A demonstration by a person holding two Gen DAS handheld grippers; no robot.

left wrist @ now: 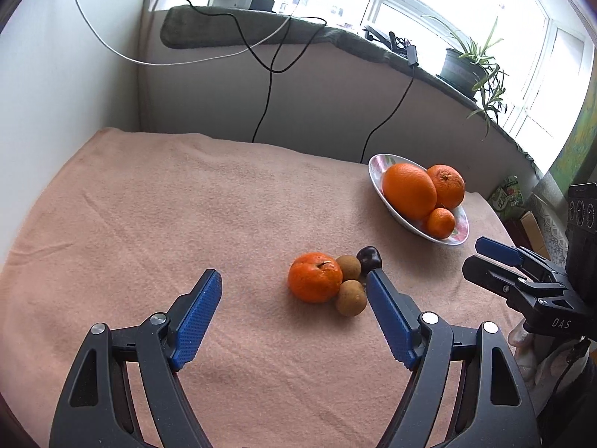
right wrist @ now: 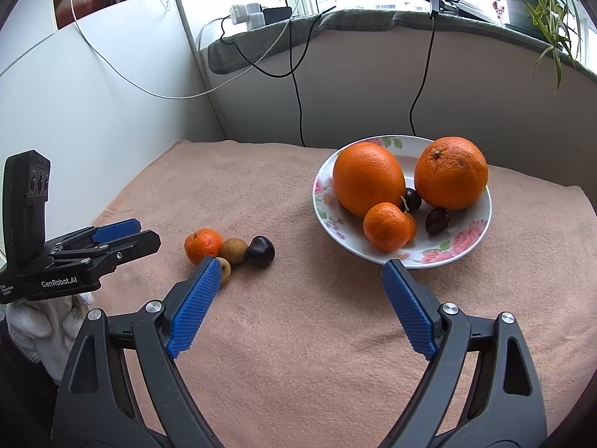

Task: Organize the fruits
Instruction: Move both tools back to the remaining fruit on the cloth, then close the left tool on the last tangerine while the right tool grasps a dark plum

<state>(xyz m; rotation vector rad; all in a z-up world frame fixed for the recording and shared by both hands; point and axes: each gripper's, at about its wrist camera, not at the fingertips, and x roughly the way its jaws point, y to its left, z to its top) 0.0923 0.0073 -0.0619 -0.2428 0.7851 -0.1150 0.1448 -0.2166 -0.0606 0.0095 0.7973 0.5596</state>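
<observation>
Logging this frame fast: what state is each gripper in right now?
Left gripper: jaws open, holding nothing, over the cloth near the loose fruit.
Right gripper: jaws open, holding nothing, in front of the plate.

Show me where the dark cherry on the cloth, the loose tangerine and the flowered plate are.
dark cherry (right wrist: 260, 251), right wrist view, its middle
loose tangerine (left wrist: 314, 277), left wrist view, its top
flowered plate (right wrist: 453, 252), right wrist view, near rim

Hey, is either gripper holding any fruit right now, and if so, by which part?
Nothing is held. The left gripper and the right gripper are both open and empty.
</observation>
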